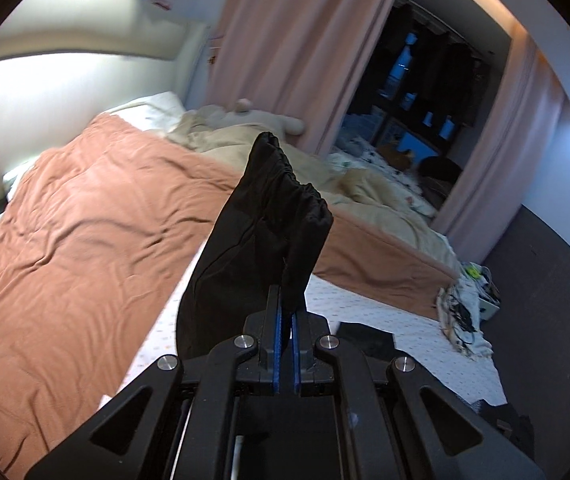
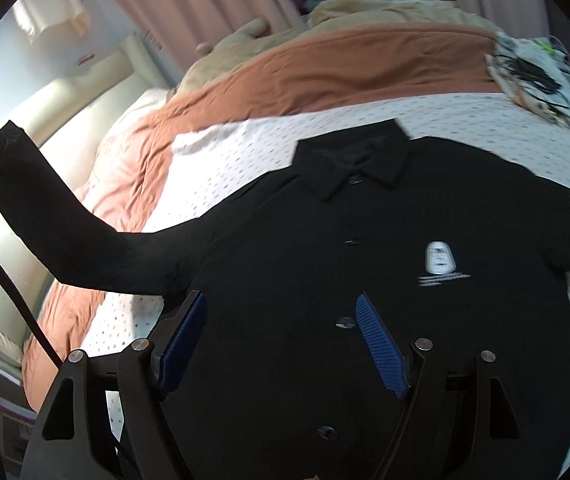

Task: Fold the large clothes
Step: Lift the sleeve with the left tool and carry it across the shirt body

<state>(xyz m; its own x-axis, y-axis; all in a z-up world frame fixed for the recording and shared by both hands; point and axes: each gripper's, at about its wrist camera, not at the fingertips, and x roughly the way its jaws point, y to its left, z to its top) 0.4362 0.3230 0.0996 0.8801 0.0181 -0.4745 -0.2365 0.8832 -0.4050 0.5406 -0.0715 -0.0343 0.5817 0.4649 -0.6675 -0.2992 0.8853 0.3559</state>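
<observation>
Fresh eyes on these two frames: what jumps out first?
The black shirt spread collar-up on the dotted white sheet, filling the right wrist view under the open right gripper. Next, its sleeve lifted off the bed, the elastic cuff pinched in the shut left gripper. Behind it lie the rust-orange duvet and pink curtains.

White chest patch (image 2: 439, 257) on black shirt (image 2: 365, 280), lettering blurred, unreadable

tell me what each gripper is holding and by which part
The left gripper is shut on the black shirt's sleeve cuff, lifted off the bed. The right gripper holds nothing; jaws open above the shirt.
</observation>
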